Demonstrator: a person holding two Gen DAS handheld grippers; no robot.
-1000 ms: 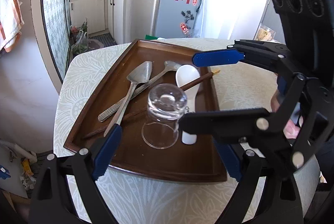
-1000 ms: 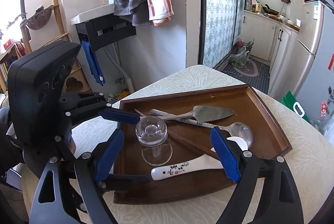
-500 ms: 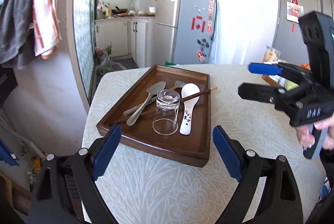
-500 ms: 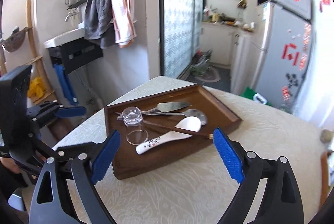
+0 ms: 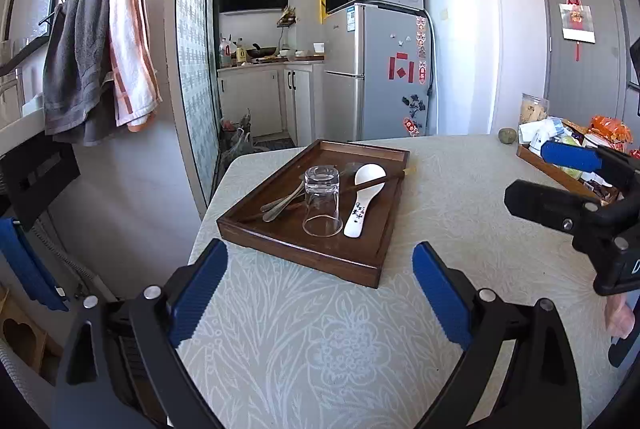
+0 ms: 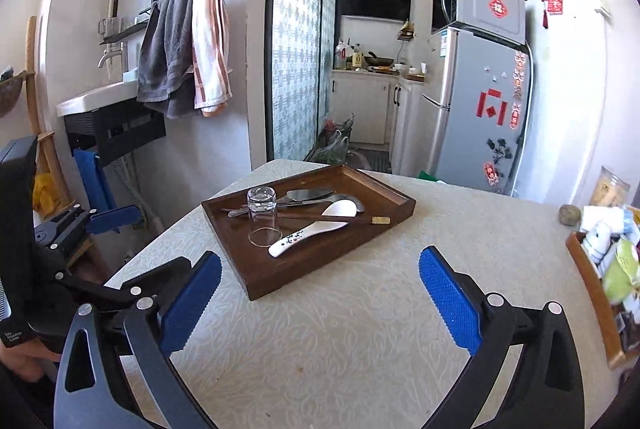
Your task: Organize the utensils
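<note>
A white ceramic soup spoon with dark lettering lies flat in a shallow dark brown wooden tray, its long axis running from the near edge toward the far edge, bowl at the far end, handle toward the cameras. A dark wooden chopstick with a pale tip crosses the spoon's bowl, its pale tip reaching over the tray's right rim. Just left of the spoon stands a clear drinking glass turned upside down. Behind the glass lie a metal cake server and a metal spoon, handles pointing left. The tray sits on a round table covered with a pale leaf-patterned cloth, near its far left edge. The left gripper hovers over the cloth short of the tray, blue pads wide apart, nothing between them. The right gripper is opening, also empty, equally short of the tray. A grey fridge stands behind.
</note>
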